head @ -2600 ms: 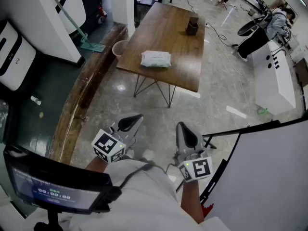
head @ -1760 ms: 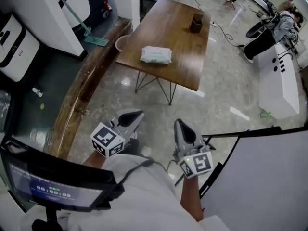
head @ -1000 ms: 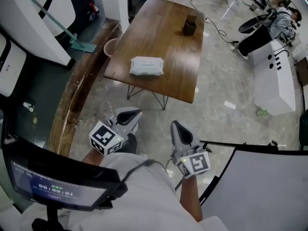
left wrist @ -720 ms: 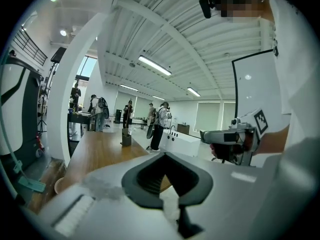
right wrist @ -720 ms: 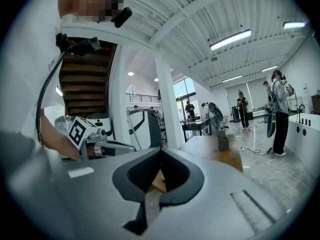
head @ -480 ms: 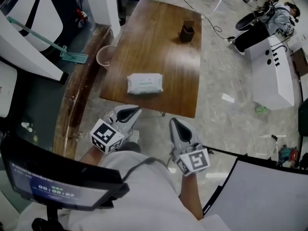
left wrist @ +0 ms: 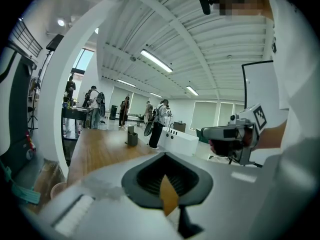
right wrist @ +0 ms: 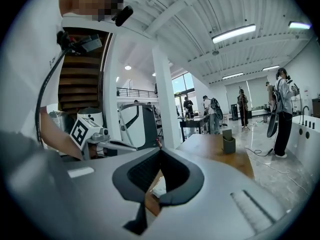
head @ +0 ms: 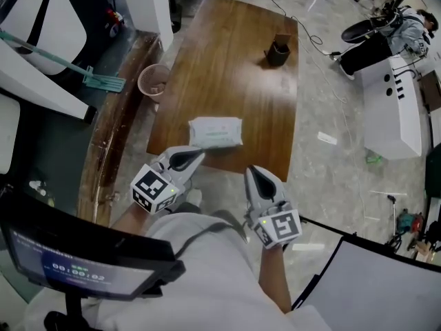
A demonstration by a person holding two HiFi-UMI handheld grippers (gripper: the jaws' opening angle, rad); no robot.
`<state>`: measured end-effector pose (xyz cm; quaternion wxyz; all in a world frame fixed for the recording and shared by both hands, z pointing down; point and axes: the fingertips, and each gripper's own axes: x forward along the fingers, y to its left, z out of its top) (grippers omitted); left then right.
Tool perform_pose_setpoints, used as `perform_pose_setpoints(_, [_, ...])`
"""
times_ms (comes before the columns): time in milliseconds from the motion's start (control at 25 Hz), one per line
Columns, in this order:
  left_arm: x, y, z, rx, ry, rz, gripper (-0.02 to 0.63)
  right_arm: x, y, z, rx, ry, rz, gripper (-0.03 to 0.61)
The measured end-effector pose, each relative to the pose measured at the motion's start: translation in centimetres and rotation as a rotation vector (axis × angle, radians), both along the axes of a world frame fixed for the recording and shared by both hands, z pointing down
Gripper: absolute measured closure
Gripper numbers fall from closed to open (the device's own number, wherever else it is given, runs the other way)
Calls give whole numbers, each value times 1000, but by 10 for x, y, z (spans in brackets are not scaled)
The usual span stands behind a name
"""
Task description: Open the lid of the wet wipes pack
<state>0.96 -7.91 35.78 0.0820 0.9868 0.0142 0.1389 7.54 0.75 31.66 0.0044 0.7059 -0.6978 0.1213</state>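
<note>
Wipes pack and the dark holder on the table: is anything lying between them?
Nothing. In the head view, only bare table lies between the wipes pack and the holder.

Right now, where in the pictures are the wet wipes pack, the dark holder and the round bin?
wet wipes pack [head: 216, 131], head view, middle of its top face.
dark holder [head: 278, 51], head view, its near wall.
round bin [head: 142, 81], head view, left side of its rim.
</note>
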Motion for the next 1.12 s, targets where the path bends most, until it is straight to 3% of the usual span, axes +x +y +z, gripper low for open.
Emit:
perform_pose_setpoints(400, [7,-18,14,28,-41,-34,609,7,-22,24,-38,-11,-45,569])
perform_pose_setpoints(640, [25,-17,39,102,-107,-47,607,11,-34,76,-133,142,-167,569])
perform_pose_setpoints(960, [48,-23,84,179,-204,-93,607,19,-56,132,-201,107,-289,569])
perform_pose_setpoints(1120, [55,-32,118,189,-261,-133,577,24,-71,152,-226,141,-358,562])
